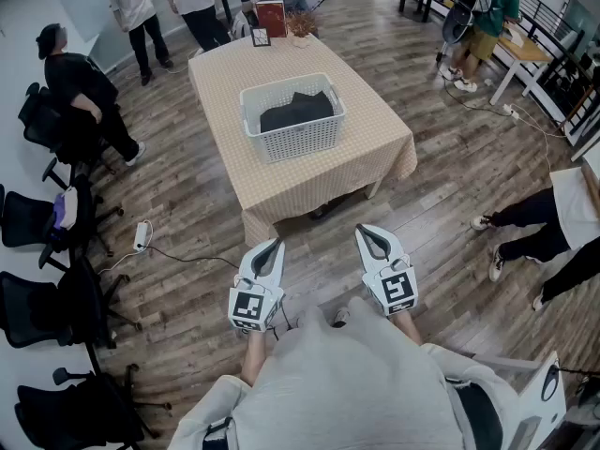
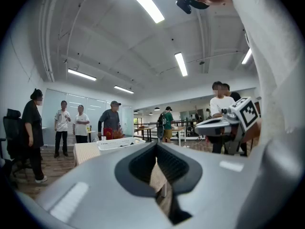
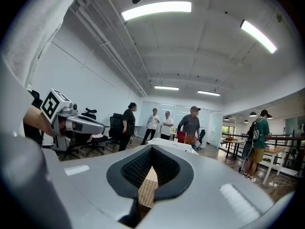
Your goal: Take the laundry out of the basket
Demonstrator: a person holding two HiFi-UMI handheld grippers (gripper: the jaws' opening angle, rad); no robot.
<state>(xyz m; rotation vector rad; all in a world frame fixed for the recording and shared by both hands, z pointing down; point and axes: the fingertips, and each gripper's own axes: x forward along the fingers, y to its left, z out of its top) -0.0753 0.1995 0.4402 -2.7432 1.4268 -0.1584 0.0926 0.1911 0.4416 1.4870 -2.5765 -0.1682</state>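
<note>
Laundry (image 1: 296, 111): dark heap inside basket (image 1: 292, 118), below rim.
Basket: mid table (image 1: 366, 148), long axis approx. left-right.
Left gripper (image 1: 270, 247): jaws pressed together, nothing betw. them.
Right gripper (image 1: 366, 234): jaws pressed together, nothing betw. them.
Key relation: basket lies on the far side, ahead of both grippers and well apart; near table edge sits betw. them.
Nearer gripper: left, marginally (est.); basket sits slightly left of the mid-line.
Next move (est.): advance far-ward, spread jaws, descend into basket.
</note>
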